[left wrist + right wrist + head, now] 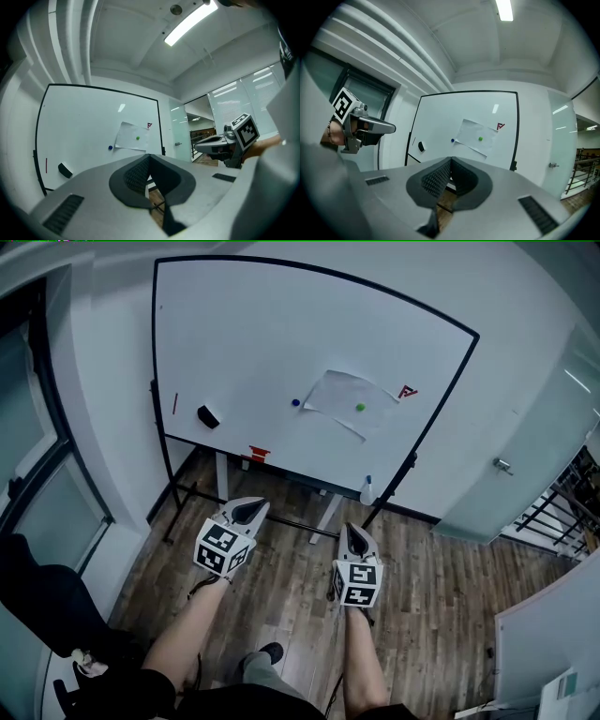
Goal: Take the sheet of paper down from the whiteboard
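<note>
A white sheet of paper (349, 403) hangs on the whiteboard (244, 352), pinned by a green magnet (360, 408); a blue magnet (295, 402) sits just off its left edge. The same paper (132, 137) shows in the left gripper view, and the paper (476, 136) in the right gripper view too. My left gripper (251, 510) and right gripper (355, 538) are both shut and empty, held out level, well short of the board. The right gripper (206, 146) shows in the left gripper view, the left gripper (386, 127) in the right one.
A black eraser (208, 416) and a red marker line (174, 403) sit on the board's left part, a red magnet (407, 391) right of the paper. The board stands on a black wheeled frame (281, 517) on wooden floor. A glass door (525, 456) is at the right.
</note>
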Available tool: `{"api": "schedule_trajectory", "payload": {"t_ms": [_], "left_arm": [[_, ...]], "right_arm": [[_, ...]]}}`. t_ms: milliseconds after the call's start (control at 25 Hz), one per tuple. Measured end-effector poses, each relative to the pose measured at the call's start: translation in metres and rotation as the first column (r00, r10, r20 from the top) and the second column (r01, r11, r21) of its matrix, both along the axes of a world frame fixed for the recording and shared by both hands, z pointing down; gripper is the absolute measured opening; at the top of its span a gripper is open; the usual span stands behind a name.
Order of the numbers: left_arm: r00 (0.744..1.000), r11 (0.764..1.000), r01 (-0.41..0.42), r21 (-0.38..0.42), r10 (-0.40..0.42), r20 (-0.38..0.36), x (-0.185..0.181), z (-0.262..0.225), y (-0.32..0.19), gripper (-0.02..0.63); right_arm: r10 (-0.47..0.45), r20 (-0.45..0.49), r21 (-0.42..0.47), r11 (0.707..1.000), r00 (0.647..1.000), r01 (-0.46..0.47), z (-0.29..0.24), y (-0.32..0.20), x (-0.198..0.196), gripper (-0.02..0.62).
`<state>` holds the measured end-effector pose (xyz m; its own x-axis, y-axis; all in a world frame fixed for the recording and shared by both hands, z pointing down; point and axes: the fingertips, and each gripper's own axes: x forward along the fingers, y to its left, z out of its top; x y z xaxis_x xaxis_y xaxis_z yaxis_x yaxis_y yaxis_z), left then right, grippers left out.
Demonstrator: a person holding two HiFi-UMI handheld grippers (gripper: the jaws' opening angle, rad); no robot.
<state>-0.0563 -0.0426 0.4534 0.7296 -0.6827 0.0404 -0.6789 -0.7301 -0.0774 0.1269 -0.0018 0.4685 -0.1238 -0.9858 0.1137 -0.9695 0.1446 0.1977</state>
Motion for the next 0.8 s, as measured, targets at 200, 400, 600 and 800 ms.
{"api": "schedule_trajectory", "payload": {"t_ms": [200, 400, 600, 800], "left_arm": [[1.0, 1.0, -0.017, 0.009, 0.017, 0.002, 0.021, -0.008, -0.044, 0.02], [1.0, 1.0, -0.029, 0.007, 0.029, 0.011, 0.044, -0.013, -0.079, 0.02], [0.999, 0.999, -0.042, 0.01, 0.042, 0.016, 0.065, -0.019, -0.108, 0.02], [0.998, 0.998, -0.054, 0.028, 0.053, 0.02, 0.083, -0.03, -0.131, 0.02]], "right_arm": [[0.018, 0.005, 0.008, 1.0, 1.0, -0.018, -0.004, -0.04, 0.023, 0.023], [0.037, 0.007, 0.005, 0.999, 0.999, -0.037, -0.008, -0.073, 0.049, 0.023], [0.051, 0.008, 0.01, 0.999, 0.999, -0.052, -0.013, -0.099, 0.07, 0.023], [0.056, 0.019, 0.03, 0.998, 0.998, -0.057, -0.024, -0.121, 0.084, 0.023]]}}
